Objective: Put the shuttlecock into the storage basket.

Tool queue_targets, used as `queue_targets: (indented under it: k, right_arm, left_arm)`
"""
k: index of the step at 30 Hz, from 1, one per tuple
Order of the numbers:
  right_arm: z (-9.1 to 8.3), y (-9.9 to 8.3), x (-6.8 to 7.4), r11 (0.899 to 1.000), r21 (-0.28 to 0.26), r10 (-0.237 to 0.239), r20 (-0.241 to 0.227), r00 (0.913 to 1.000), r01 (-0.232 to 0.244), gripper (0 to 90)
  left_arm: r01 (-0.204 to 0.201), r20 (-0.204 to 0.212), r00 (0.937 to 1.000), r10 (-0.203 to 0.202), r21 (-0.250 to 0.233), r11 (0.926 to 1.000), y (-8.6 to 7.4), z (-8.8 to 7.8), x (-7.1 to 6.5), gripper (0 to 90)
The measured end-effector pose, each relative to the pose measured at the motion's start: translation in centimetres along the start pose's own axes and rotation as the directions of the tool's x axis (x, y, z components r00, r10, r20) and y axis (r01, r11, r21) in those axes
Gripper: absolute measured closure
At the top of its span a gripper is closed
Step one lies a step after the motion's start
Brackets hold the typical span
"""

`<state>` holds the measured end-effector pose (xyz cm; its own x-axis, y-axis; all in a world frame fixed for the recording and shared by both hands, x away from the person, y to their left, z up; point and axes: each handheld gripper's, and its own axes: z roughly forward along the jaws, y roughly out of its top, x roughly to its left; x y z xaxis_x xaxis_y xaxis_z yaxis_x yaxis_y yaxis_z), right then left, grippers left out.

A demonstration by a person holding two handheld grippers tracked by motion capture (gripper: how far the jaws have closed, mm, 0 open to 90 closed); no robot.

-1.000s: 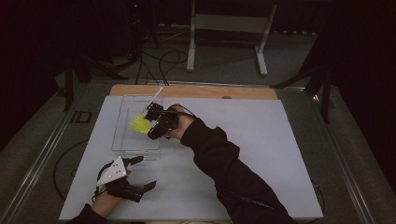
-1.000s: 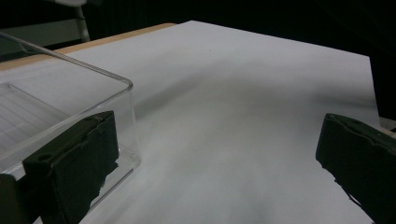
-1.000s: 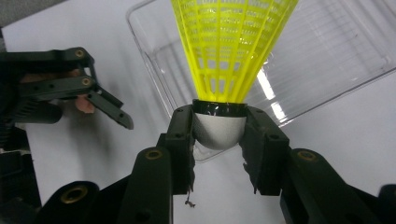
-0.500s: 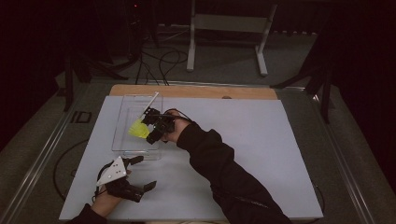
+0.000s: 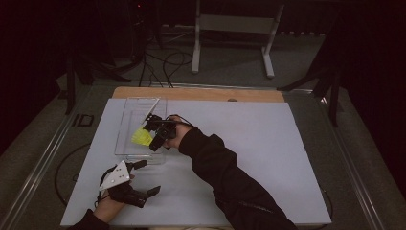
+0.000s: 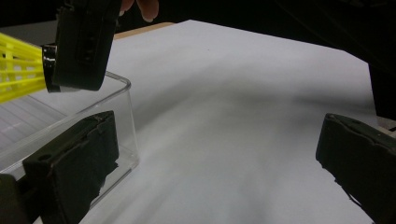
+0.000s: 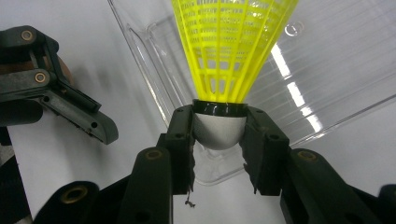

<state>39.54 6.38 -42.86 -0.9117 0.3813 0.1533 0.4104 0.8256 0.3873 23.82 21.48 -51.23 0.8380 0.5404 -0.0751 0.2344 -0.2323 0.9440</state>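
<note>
A yellow plastic shuttlecock [image 5: 141, 138] [image 7: 229, 56] hangs over the near part of a clear plastic tray [image 5: 136, 111] [image 7: 327, 70]. My right gripper [image 5: 152, 140] [image 7: 219, 135] is shut on its white cork, with the skirt pointing away from the jaws. In the left gripper view the shuttlecock [image 6: 18, 65] and the right gripper [image 6: 84, 42] show above the tray's corner [image 6: 119, 91]. My left gripper [image 5: 146, 177] [image 6: 215, 163] rests open near the table's front left, just short of the tray, with nothing between its jaws. It also appears in the right gripper view [image 7: 56, 88].
A white sheet [image 5: 268, 158] covers the table, with a wooden strip [image 5: 201, 94] along the far edge. Beyond the table stands a metal frame [image 5: 234, 28] with cables on the floor. The person's dark sleeve [image 5: 225, 182] crosses the middle.
The right gripper has carried the shuttlecock a little toward the near end of the tray. The left gripper has stayed put.
</note>
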Motion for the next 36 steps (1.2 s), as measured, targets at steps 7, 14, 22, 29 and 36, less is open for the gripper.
queue_targets:
  k: [7,14,22,29,36]
  right_arm:
    - [0.5,0.0,-0.2,1.000,0.016,0.023,-0.008,0.9997,-0.023,65.4]
    - [1.0,0.0,-0.3,0.999,0.026,0.032,-0.013,0.9994,-0.032,65.5]
    - [0.8,0.1,-0.1,0.999,0.026,0.034,0.010,0.9994,-0.034,65.0]
    - [-0.2,0.3,-0.1,0.999,-0.009,0.047,0.019,0.9987,-0.047,48.6]
    - [-1.0,0.2,-0.2,0.999,-0.034,0.042,0.053,0.9977,-0.040,27.1]
  left_arm:
    - [-0.001,0.001,1.0000,0.001,0.001,1.0000,0.0,0.0,0.0,0.0]
    - [-0.004,0.001,1.0000,0.004,0.002,1.0000,0.0,0.0,0.0,0.0]
    - [-0.001,0.003,1.0000,0.001,-0.001,1.0000,0.0,0.0,0.0,0.0]
    - [-0.001,0.004,1.0000,0.001,0.002,1.0000,0.0,0.0,0.0,0.0]
    - [-0.004,0.004,1.0000,0.004,0.004,1.0000,0.0,0.1,0.1,0.0]
